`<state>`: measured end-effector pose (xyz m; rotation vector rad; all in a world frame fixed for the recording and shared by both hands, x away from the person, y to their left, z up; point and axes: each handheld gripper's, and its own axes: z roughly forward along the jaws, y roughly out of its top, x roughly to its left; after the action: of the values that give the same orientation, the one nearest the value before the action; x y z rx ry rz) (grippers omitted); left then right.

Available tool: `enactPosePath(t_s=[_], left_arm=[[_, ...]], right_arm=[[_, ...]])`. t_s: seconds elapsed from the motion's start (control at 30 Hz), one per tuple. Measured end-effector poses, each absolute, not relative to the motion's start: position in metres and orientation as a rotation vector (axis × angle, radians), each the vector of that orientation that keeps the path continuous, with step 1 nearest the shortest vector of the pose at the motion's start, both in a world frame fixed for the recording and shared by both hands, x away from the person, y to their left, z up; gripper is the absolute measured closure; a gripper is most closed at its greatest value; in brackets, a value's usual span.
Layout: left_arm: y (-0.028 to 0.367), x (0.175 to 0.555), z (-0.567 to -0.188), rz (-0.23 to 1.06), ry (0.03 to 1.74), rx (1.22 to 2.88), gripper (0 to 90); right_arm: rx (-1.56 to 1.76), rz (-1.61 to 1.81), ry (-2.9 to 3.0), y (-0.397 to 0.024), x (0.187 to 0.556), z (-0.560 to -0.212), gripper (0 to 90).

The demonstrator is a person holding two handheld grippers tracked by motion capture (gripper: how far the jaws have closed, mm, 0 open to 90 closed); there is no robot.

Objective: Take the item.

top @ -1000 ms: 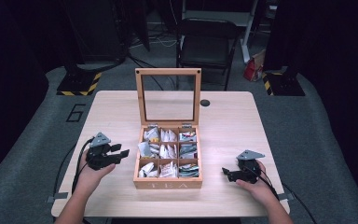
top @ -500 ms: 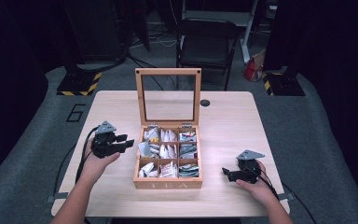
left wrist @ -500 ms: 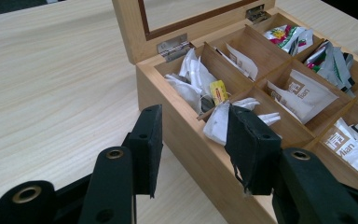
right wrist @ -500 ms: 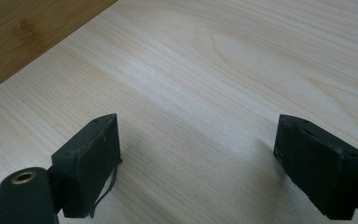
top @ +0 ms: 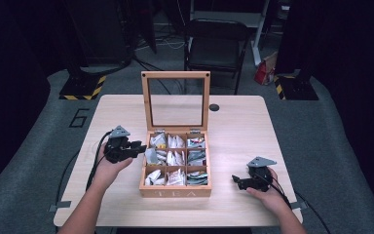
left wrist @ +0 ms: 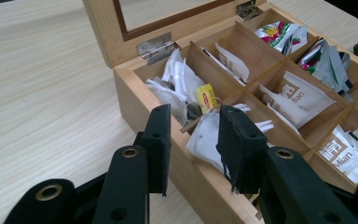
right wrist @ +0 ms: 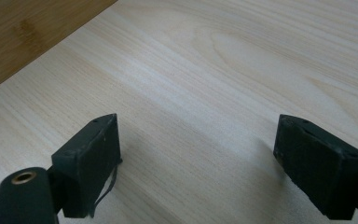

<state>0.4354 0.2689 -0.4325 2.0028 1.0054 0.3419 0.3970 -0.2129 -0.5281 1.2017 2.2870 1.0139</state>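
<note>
- White tea bag sits at the left edge of the wooden tea box, in the near-left part of the box as the left gripper view looks at it; it rises above the box wall.
- Left gripper: jaws straddle the box's left wall, one outside it, one over the compartment. The bag lies in the gap between them. Jaws have just been closing, now fairly narrow; I can't tell whether the pads touch the bag yet.
- The bag's lower part is hidden behind the right-hand jaw and the box wall. Its string leads up toward a yellow tag by the divider.
- High view: left gripper is at the box's left side, tips at the rim, beside the left-hand compartments. Bag detail is too small to read there.
- Other compartments hold more sachets: white ones printed "Mian" and green-red foil ones at the far corner. Those at the frame's right edge are cut off.
- Glass-paned lid stands upright, hinged at the back.
- Right gripper: on the surface, right of the box and apart from it, jaws wide with bare wood between them. In its own view the box is a brown strip in the top-left corner.
</note>
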Motion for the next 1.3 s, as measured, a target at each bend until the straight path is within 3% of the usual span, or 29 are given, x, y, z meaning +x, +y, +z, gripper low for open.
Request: enactPosePath(t_s=[0.6, 0.83, 1.0, 1.3], left_arm=[[0.258, 0.441, -0.447, 0.32, 1.012, 2.038, 71.8], [0.256, 0.44, -0.45, 0.345, 1.012, 2.059, 78.2], [0.256, 0.44, -0.45, 0.366, 1.006, 2.075, 87.7], [0.256, 0.439, -0.447, 0.353, 1.009, 2.045, 90.0]], right_arm=[[1.201, 1.016, 2.288, -0.213, 0.397, -0.528, 13.9], [1.201, 1.014, 2.288, -0.213, 0.397, -0.528, 13.9], [1.2, 1.015, 2.288, -0.213, 0.397, -0.528, 13.9], [1.198, 1.013, 2.29, -0.213, 0.397, -0.528, 13.9]])
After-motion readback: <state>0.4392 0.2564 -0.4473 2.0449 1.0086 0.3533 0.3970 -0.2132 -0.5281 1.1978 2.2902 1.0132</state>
